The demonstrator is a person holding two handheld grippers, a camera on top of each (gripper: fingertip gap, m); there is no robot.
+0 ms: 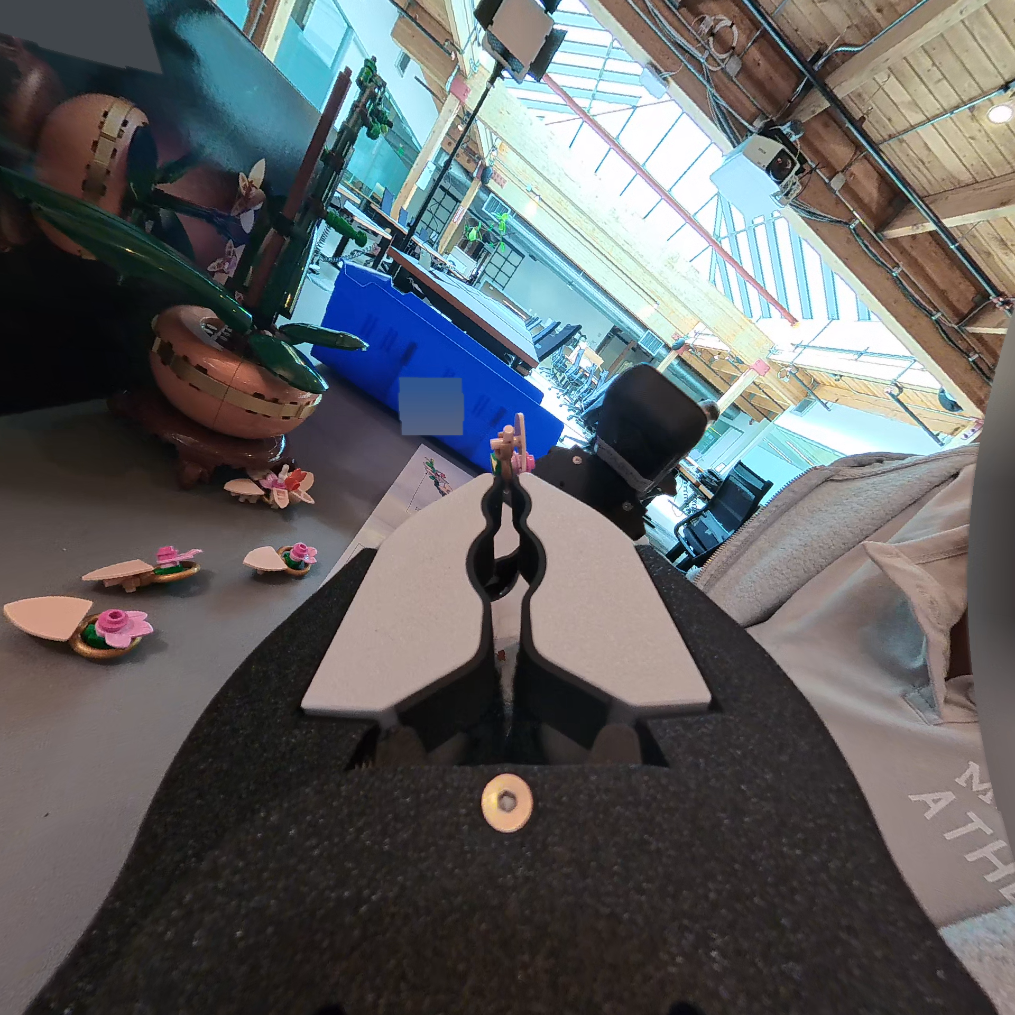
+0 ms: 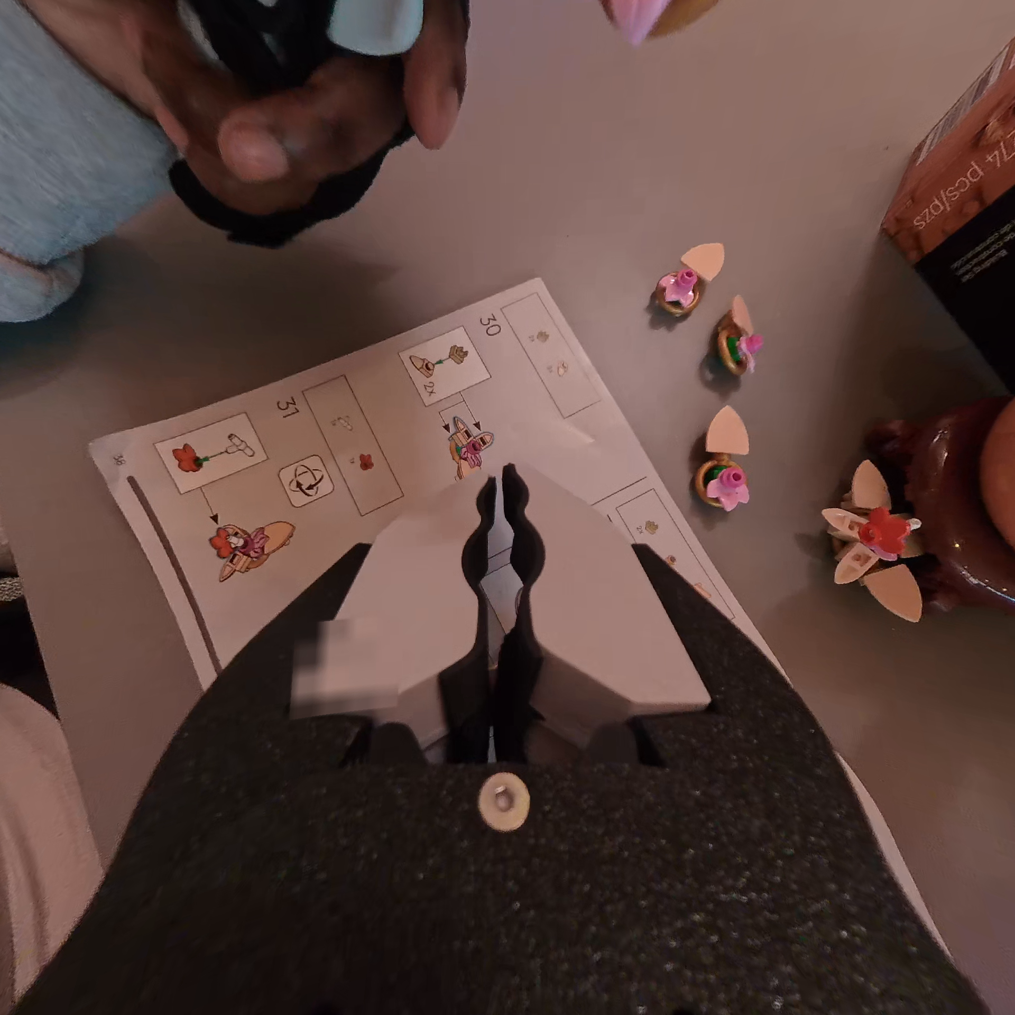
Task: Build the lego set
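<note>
My left gripper (image 1: 508, 480) is shut on a small brick flower piece (image 1: 514, 446) with tan and pink parts that stick up past its fingertips, held in the air above the grey table (image 1: 110, 741). My right gripper (image 2: 500, 483) is shut with nothing showing between its fingertips, and it hovers over an instruction sheet (image 2: 329, 439). In the right wrist view a hand on the other gripper (image 2: 307, 110) is at the top left, with a blurred pink petal (image 2: 637, 22) at the top edge. Three small pink flower pieces (image 2: 725, 483) with gold rings lie on the table to the right.
A brick-built plant in a pink pot (image 1: 230, 384) stands on a brown base, with a finished flower with a red centre (image 2: 879, 535) at its foot. A printed box (image 2: 972, 192) is at the right. A blue bin (image 1: 428, 351) stands behind the table. A person's grey sleeve (image 1: 824, 549) is at the right. The gap from one gripper's tips to the other's is roughly 11 cm.
</note>
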